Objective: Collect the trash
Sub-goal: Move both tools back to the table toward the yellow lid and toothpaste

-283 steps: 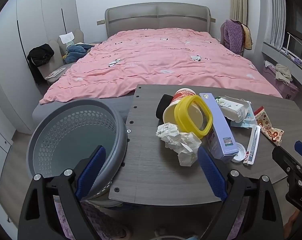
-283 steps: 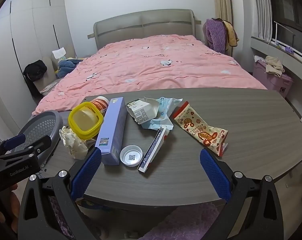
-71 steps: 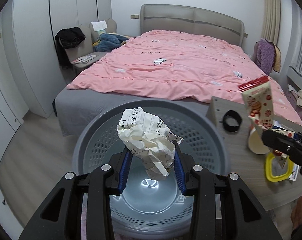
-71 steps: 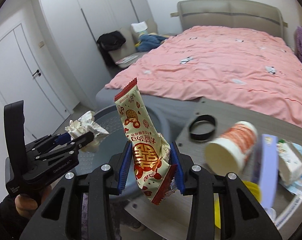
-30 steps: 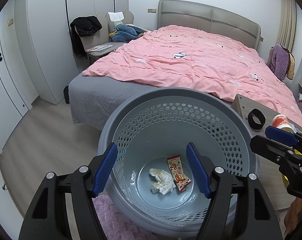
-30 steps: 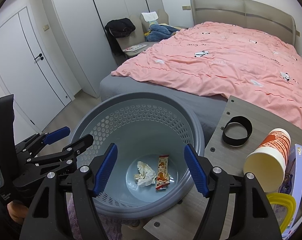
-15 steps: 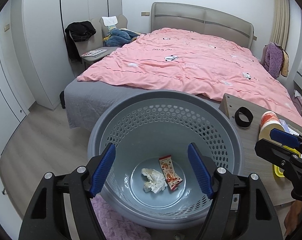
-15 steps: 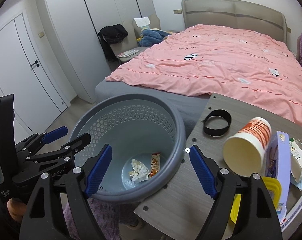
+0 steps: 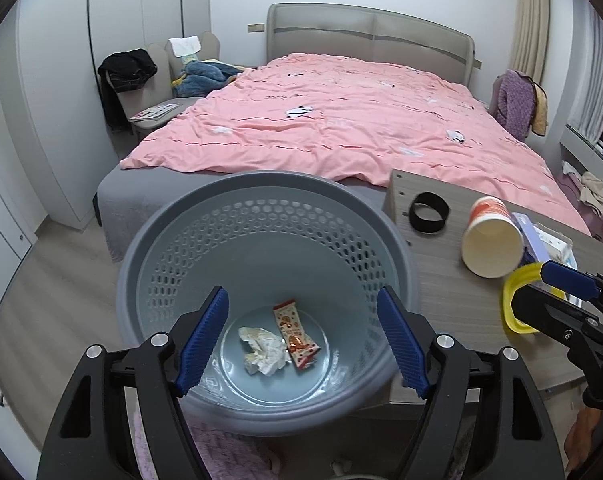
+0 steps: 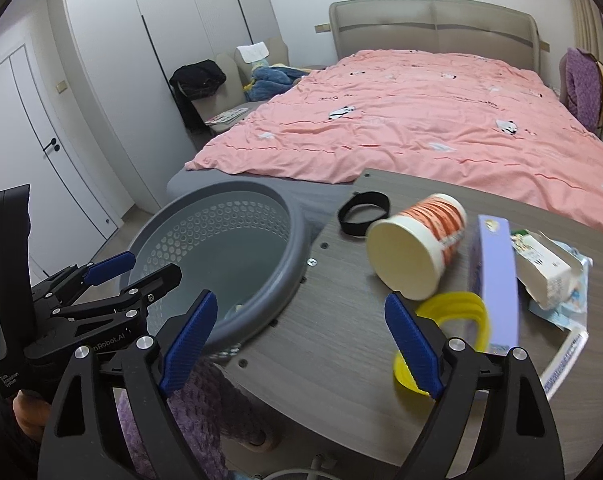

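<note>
**Two pieces binned, table still cluttered**

Left gripper [image 9: 301,336]: jaws spread wide, nothing between them, poised over the bin [image 9: 261,184].

Right gripper [image 10: 297,340]: jaws opening, empty, over the table [image 10: 333,312] edge beside the bin.

Done: crumpled paper [image 9: 263,350] and snack wrapper [image 9: 295,332] lie side by side on the bin floor, touching or nearly so.

Left, judged roughly a quarter through: yellow lid [image 10: 461,312] nearest; paper cup [image 10: 417,240] on its side, mouth toward camera; purple box [image 10: 495,276]; white carton [image 10: 541,268] on a blue packet [image 10: 573,300]; black ring [image 10: 363,210] farthest, near the table corner.

The cup looks light and liable to roll; the ring may not be trash.
</note>
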Motion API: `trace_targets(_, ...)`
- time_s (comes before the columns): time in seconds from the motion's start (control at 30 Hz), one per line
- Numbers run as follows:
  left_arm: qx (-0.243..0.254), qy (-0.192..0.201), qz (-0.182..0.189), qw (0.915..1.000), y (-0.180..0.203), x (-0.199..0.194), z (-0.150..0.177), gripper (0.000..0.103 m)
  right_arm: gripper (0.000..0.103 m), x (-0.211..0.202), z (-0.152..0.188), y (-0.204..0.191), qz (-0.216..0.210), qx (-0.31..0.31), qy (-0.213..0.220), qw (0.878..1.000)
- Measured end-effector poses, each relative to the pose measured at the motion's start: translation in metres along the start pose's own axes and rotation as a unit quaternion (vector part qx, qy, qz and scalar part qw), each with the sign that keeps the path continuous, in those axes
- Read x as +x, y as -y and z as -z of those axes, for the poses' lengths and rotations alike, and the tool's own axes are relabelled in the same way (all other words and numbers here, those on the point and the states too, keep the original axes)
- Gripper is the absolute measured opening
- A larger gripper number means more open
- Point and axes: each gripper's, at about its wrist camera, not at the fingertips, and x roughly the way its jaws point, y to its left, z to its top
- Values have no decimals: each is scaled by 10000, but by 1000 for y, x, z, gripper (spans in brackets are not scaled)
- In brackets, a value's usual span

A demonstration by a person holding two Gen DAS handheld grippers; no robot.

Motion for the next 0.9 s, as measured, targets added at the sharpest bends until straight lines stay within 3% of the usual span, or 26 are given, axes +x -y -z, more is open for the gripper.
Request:
trace_targets(0.57,557,-184,618,9964,83,0,9,73,87,-65,53,103,1011,877,131,9909)
trace_targets(0.9,833,-215,697,9939,128,-2,14,73,86,-62,75,156,1465,1407,-25,9792)
